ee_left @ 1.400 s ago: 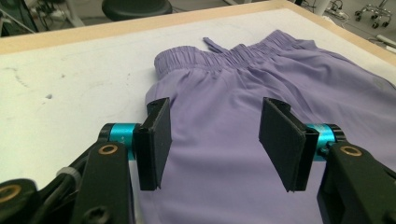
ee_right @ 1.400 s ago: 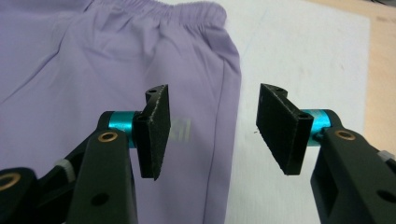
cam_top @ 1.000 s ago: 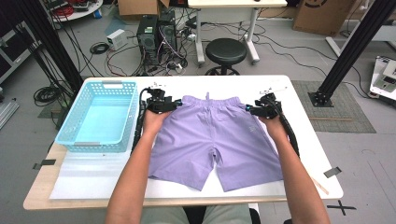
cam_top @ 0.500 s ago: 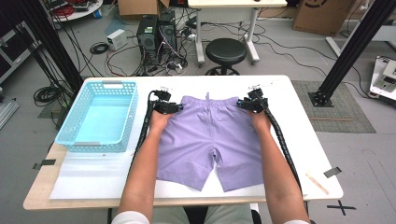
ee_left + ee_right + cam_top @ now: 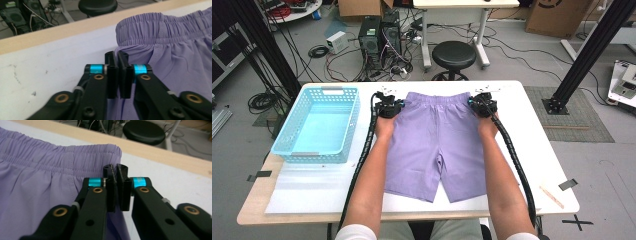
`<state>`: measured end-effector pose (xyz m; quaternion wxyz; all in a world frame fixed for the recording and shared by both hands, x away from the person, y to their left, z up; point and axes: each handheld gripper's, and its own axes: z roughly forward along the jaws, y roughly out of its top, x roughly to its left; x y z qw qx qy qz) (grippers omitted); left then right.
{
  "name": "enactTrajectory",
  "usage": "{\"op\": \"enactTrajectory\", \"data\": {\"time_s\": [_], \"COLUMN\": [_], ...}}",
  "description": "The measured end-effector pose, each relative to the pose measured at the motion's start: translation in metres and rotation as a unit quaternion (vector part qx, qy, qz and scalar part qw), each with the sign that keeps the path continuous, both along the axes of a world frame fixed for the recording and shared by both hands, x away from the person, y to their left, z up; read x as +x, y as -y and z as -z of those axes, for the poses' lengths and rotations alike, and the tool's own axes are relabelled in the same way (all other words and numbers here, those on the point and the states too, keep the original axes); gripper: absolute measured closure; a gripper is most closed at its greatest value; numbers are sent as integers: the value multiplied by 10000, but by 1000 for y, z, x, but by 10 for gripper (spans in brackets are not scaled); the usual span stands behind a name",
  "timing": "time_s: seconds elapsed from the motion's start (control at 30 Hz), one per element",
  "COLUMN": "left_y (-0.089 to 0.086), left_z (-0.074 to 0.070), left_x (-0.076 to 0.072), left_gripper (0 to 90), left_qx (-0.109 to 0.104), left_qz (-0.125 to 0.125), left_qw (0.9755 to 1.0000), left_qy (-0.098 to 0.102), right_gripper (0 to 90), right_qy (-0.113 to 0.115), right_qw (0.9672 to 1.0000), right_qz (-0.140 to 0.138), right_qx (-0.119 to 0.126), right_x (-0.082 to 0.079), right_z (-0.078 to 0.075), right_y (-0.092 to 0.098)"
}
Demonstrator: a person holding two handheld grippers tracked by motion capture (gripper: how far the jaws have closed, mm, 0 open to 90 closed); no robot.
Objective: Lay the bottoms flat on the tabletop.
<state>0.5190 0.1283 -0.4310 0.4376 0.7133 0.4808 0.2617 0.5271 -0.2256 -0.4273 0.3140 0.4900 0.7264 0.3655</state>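
Pair of lilac thin-woven shorts with a gathered elastic waistband (image 5: 434,145) lies flat on the white table top (image 5: 532,135), waistband toward the far edge, legs toward the person. The pale blue perforated plastic basket (image 5: 319,125) stands just left of the shorts, apart from them.

Handling, judged: light, limp, a little slick; it will drape and sag between two holds and cannot be pushed. The bunched elastic band is the thickest, grippiest part, so the two waist corners are the right hold.

Left gripper (image 5: 117,56): jaws have just been closing and now stand pressed together on the side seam just under the shorts' left waist corner, fabric pinched between the pads.

Right gripper (image 5: 115,168): jaws likewise have just been closing, nipped on the right waist corner, at the edge of the band.

Both grips sit at the outer ends of the waistband, well apart from each other; the legs lie loose.
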Motion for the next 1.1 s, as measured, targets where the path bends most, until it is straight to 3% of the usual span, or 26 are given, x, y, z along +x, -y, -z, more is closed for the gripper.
{"op": "enactTrajectory", "data": {"time_s": [0.03, 0.1, 0.17, 0.23, 0.37, 0.5, 0.53, 0.6, 0.67, 0.73, 0.77, 0.83, 0.87, 0.9, 0.93, 0.97, 1.1], "left_y": [-2, -6, -9, -11, -16, -18, -17, -17, -17, -18, -18, -18, -18, -17, -19, -20, -26], "left_z": [0, -1, -4, -4, 5, 18, 19, 19, 18, 18, 18, 19, 19, 19, 18, 17, 12], "left_x": [-1, -3, -8, -13, -21, -24, -25, -26, -27, -27, -26, -26, -26, -27, -27, -28, -40], "left_gripper": [601, 571, 557, 556, 560, 572, 594, 689, 870, 878, 879, 878, 866, 780, 641, 591, 528], "left_qx": [-43, 21, 75, 118, 141, 97, 123, 149, 218, 219, 184, 149, 185, 172, 156, 101, -8], "left_qz": [-42, -3, 20, 105, 201, 200, 155, 187, 251, 73, 9, -26, -17, -17, 7, -13, -34], "left_qw": [10000, 9999, 9999, 9996, 9980, 9951, 9958, 9954, 9951, 9959, 9963, 9964, 9965, 9969, 9966, 9967, 9984], "left_qy": [-80, -159, -139, -221, -579, -968, -890, -932, -927, -870, -844, -832, -809, -769, -808, -803, -562], "right_gripper": [784, 737, 718, 717, 717, 694, 694, 744, 897, 900, 900, 900, 900, 898, 872, 798, 730], "right_qy": [-38, -237, -247, -264, -396, -877, -1024, -1218, -1141, -1078, -959, -918, -964, -952, -892, -843, -647], "right_qw": [9999, 9996, 9995, 9994, 9992, 9956, 9939, 9919, 9930, 9935, 9943, 9950, 9950, 9952, 9958, 9963, 9977], "right_qz": [102, 168, 173, 114, -27, -168, -245, -307, -297, -303, -84, 98, 118, 113, 66, 55, 41], "right_qx": [-127, -25, 76, 181, 54, 298, 331, 210, 50, -191, -448, -373, -241, -171, -174, -178, 192], "right_x": [0, 0, -4, -8, -20, -25, -26, -25, -27, -27, -27, -27, -26, -27, -28, -29, -38], "right_z": [2, 5, 6, 6, 6, 12, 15, 19, 20, 19, 19, 20, 21, 22, 21, 20, 8], "right_y": [-1, 2, 7, 15, 31, 47, 48, 48, 47, 44, 43, 45, 48, 48, 49, 49, 58]}}
